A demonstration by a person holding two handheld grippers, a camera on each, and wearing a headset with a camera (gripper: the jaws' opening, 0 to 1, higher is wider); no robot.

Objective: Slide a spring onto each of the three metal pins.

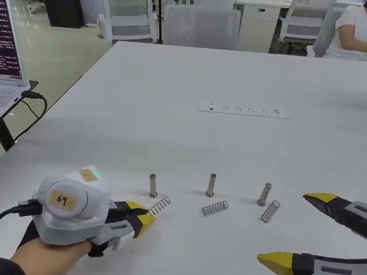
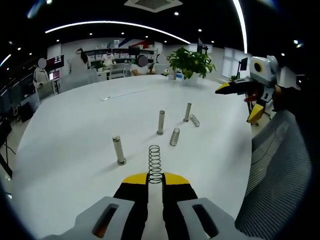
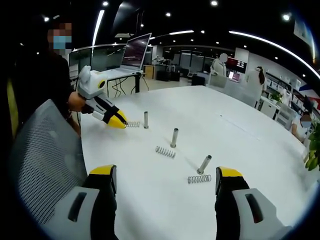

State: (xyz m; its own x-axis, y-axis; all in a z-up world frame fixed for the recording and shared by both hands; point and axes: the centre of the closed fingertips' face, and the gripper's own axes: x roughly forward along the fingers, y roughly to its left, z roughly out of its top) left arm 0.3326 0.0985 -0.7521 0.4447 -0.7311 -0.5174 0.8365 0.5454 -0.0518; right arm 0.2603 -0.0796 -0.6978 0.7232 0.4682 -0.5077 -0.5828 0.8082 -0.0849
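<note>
White table in an open office. Laptop off its left edge, power strip mid-table. Sticker reads "69". Left gripper jaws pinch the left spring by its end, beside the left pin. Middle spring and right spring lie by their pins. Right gripper jaws are wide apart, holding nothing.

Pins upright, bare of springs.
Left pin, middle pin and right pin stand in a row; middle spring and right spring lie just nearer, left spring pinched in left gripper.
</note>
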